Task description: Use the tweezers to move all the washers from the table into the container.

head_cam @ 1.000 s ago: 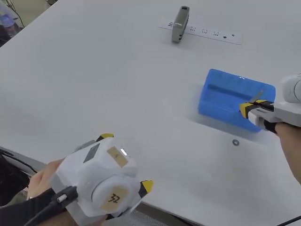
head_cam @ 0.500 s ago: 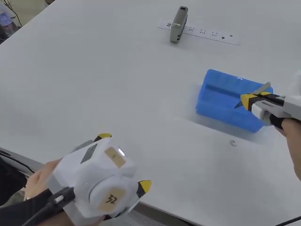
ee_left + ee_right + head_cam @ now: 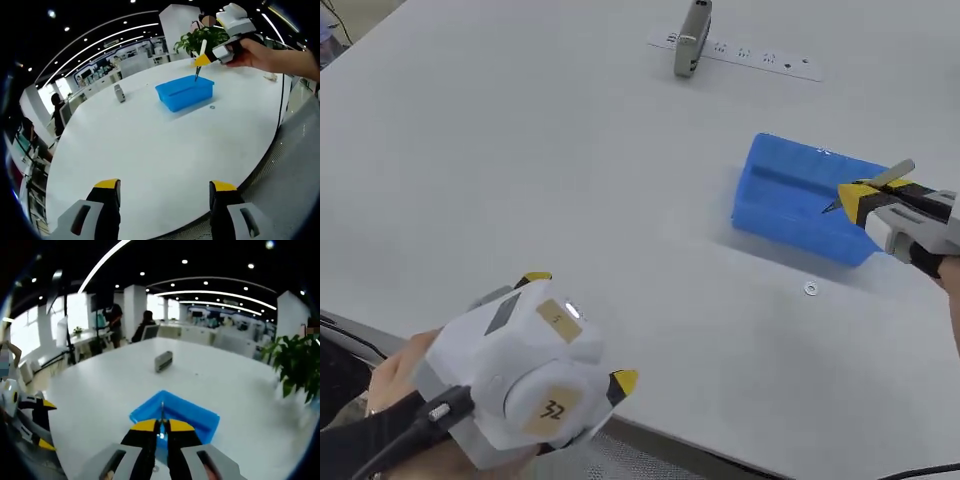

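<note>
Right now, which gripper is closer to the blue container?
Right. The right gripper hangs over the blue container's right end, its tweezers pointing down into it. The left gripper is open at the table's near edge, well away from it.

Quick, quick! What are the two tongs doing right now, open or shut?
Left tongs: open, holding nothing.
Right tongs: shut on the tweezers, with the tip over the blue container.
</note>
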Tool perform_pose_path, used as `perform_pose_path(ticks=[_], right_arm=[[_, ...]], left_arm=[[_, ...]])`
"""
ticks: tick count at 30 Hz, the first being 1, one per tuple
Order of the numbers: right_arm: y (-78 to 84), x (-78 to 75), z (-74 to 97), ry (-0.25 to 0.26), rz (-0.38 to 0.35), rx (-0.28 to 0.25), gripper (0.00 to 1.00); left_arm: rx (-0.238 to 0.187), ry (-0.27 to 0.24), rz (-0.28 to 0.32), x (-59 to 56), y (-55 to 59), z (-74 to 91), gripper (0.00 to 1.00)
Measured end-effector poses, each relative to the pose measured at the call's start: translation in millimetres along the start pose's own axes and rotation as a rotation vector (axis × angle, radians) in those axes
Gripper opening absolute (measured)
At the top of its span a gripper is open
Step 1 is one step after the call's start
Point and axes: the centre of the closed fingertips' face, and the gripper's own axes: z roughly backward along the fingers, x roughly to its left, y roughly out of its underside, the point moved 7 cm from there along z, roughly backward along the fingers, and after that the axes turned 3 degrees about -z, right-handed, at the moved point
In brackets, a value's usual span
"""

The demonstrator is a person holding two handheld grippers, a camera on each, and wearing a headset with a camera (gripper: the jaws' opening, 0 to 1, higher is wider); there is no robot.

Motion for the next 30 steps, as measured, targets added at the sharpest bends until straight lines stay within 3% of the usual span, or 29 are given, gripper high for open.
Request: perform_pose_path(ticks=[11, 30], right_arm=[[22.3, 11.3, 11.4, 0.011, -0.037, 0.038, 0.03], [59.4, 6.4, 3.4, 0.035, -0.062, 0.138, 0.04]], left_arm=[[-0.003, -0.002, 0.002, 0.2, -0.9, 0.5, 0.73], [-0.004, -0.005, 0.002, 1.0, -1.1, -0.1, 0.73]])
